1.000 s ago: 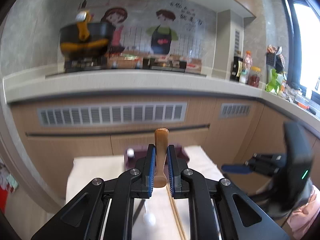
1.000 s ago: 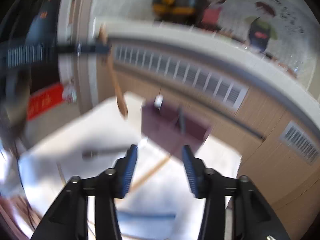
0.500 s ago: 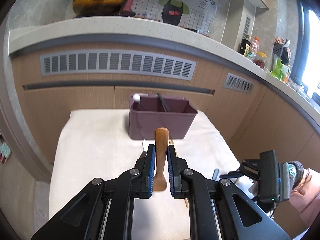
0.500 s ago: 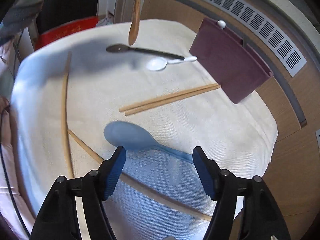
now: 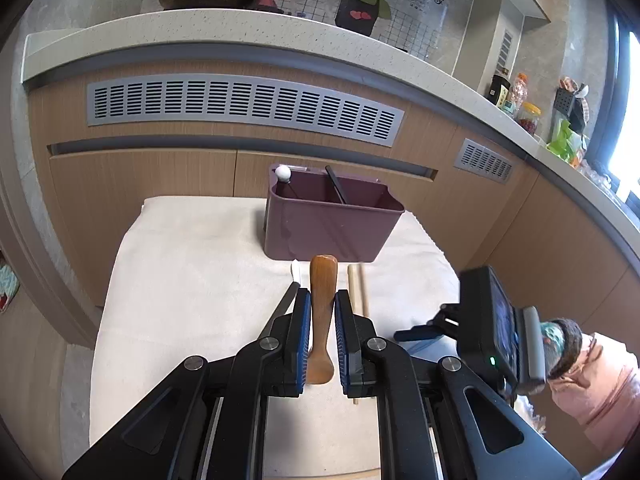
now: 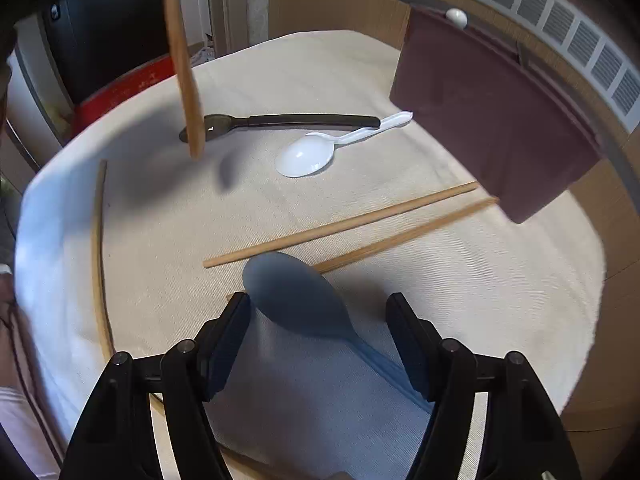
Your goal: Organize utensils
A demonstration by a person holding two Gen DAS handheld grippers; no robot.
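Wood-fronted cabinets (image 5: 152, 184), pale stone countertop (image 5: 224, 28), bright window (image 5: 630, 120) at right

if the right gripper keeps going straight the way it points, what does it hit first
Probably the blue spoon, whose bowl lies between the open right gripper fingers, on the white cloth. Depth is unclear.

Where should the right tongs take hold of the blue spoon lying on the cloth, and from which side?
Probably at the neck of the flat blue plastic spoon, where the wide bowl narrows into the handle. Come from straight above: it lies flat on the white cloth, and the open right tongs already straddle it there.
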